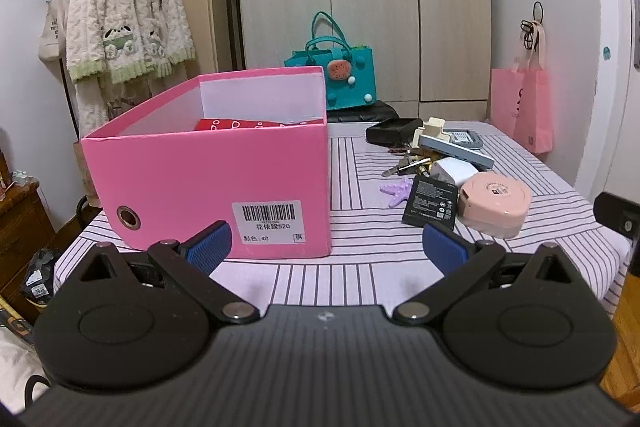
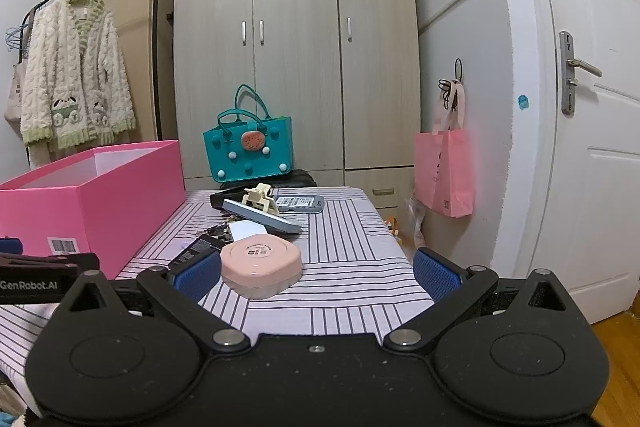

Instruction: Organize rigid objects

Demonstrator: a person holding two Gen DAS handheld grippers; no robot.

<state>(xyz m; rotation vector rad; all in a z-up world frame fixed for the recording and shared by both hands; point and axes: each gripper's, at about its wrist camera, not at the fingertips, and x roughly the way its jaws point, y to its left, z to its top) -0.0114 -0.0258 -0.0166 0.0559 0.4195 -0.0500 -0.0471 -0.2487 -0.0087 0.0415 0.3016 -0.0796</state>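
The job looks barely begun. The pink box (image 1: 208,163) stands open on the striped table (image 1: 360,279), and the only thing visible inside it is something red with white marks (image 1: 236,125) lying on the bottom; how much else is in there cannot be told, since the near wall hides most of the floor. To the right of the box, apart from it, a pile of small rigid items lies unsorted: a pink round case (image 1: 494,201) nearest, a black battery (image 1: 430,201) touching its left side, a purple starfish (image 1: 396,190) beside that, keys (image 1: 406,165), a white charger (image 1: 456,169), a long blue-grey device (image 1: 456,149), a cream clip (image 1: 434,127) on top of it, a grey device (image 1: 464,138) behind and a black tray (image 1: 392,133) at the far end. The left gripper (image 1: 326,247) hovers low before the box with its jaws wide apart and nothing between them. The right gripper (image 2: 316,273) faces the pile, jaws likewise wide apart and empty, with the pink case just ahead of its left finger (image 2: 198,273). Judging by this, nearly the whole pile has yet to go into the box, and the pink case seems the likeliest first pick.
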